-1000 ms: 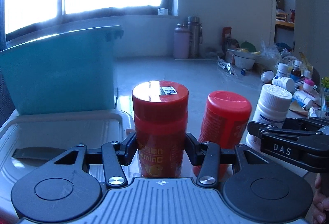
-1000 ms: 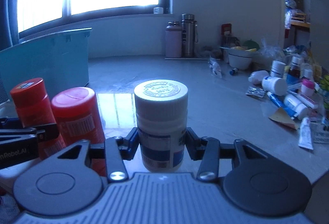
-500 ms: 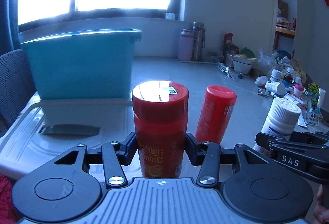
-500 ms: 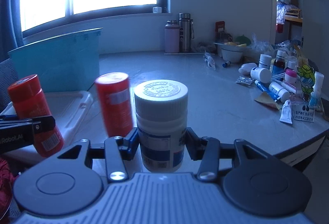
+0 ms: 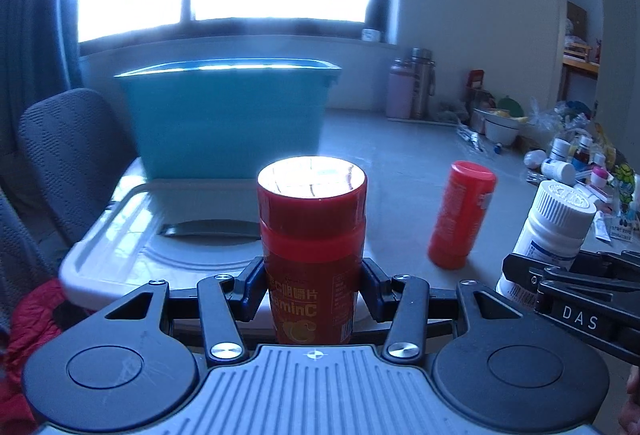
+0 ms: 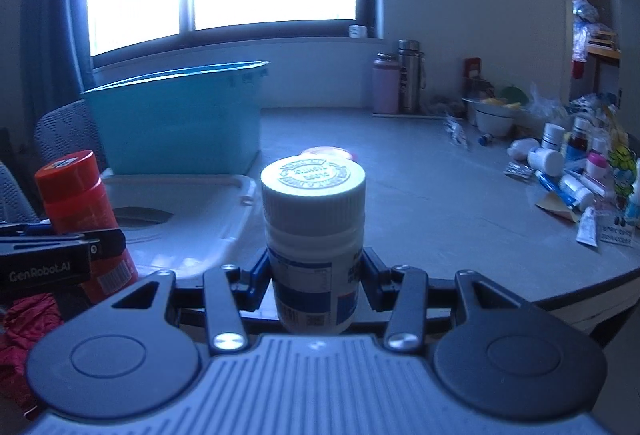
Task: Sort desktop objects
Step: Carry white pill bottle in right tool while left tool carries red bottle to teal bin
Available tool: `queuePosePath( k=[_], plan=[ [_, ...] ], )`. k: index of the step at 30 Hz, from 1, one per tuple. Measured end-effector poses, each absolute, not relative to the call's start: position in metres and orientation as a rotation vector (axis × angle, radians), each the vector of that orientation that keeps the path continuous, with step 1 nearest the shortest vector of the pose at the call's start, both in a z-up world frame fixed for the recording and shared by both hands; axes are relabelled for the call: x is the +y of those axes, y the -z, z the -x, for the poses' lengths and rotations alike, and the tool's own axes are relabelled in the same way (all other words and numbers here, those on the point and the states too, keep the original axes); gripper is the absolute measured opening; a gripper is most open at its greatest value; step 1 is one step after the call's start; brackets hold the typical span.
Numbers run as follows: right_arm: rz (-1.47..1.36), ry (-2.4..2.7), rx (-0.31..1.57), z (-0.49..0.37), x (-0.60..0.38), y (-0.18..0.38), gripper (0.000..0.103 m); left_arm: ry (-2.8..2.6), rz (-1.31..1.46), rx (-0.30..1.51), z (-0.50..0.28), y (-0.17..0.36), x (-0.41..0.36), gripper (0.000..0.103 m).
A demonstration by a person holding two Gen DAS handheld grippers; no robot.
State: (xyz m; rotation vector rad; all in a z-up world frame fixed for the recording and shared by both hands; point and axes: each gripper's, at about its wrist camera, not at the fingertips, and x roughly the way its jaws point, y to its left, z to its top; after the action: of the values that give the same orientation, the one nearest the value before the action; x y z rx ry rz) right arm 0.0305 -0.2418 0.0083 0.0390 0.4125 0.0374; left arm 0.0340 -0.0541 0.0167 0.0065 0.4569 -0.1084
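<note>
keep both bottles upright: left tongs [image 5: 314, 289] clamp the red vitamin c bottle [image 5: 312, 255], right tongs [image 6: 314, 285] the white pill bottle [image 6: 314, 247], bound for the teal bin [image 5: 228, 119] upper left.

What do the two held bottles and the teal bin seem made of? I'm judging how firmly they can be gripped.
Red vitamin C bottle: likely glossy plastic; its flat cap mirrors the window glare. White pill bottle: probably matte opaque plastic, with a ribbed, embossed cap and a paper-like printed label. Teal bin: apparently moulded plastic, smooth, slightly translucent where the rim glows with backlight.
</note>
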Motion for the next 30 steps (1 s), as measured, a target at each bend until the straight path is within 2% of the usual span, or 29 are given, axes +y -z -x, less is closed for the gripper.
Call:
queuePosePath(
  k=[15, 30],
  plan=[
    [-0.039, -0.115, 0.345, -0.052, -0.201, -0.052, 0.047, 0.025, 0.006, 0.415, -0.04, -0.068, -0.004, 0.05],
    [-0.01, -0.138, 0.313, -0.098, -0.171, -0.104, 0.047, -0.018, 0.018, 0.418, -0.089, -0.123, 0.027, 0.05]
  ],
)
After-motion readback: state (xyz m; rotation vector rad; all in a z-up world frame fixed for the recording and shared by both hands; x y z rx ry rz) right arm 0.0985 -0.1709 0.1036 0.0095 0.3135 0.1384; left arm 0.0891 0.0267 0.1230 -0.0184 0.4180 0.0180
